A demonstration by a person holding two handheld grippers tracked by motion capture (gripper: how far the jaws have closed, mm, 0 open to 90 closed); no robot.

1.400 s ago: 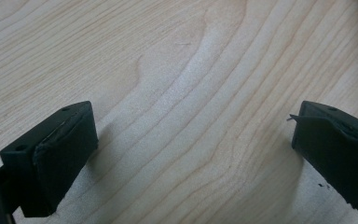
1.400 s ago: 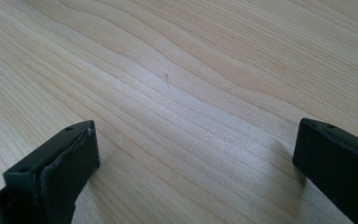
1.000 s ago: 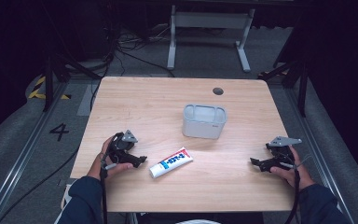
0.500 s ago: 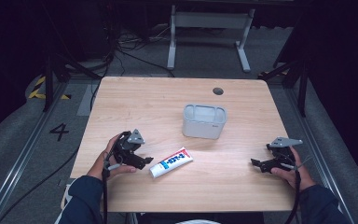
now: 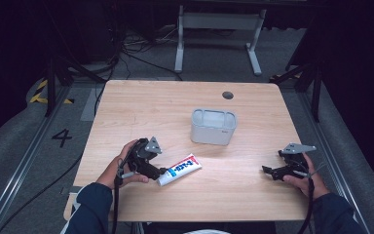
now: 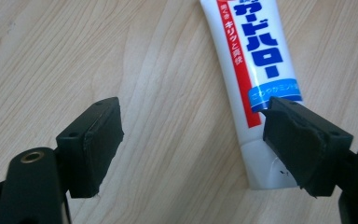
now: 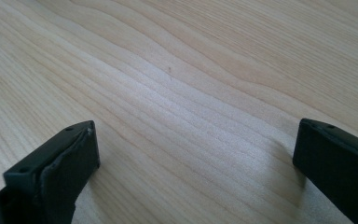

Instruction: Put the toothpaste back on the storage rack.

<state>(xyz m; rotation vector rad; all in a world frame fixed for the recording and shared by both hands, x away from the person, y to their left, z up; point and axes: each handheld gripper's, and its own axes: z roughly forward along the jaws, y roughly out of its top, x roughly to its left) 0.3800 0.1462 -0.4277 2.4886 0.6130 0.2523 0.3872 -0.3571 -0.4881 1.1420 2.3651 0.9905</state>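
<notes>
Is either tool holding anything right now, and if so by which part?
Nothing is held. The left tool stands open over the toothpaste tube's flat end; the right tool is open.

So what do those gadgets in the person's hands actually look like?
Both are black. The left gripper and right gripper each carry a grey three-cornered plate on top and trail a dark cable. Their jaws are blocky black pads. The sleeves are dark blue.

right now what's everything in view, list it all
toothpaste tube: 1, white with red and blue print, lying flat near the table's front, left of middle
container: 1, pale grey, upright at the table's middle
table: 1, light wood, with a dark round hole near the far edge
stand: 1, grey metal, on the floor behind the table
left gripper: 1, black, jaws open by the tube's end
right gripper: 1, black, jaws open over bare wood
</notes>
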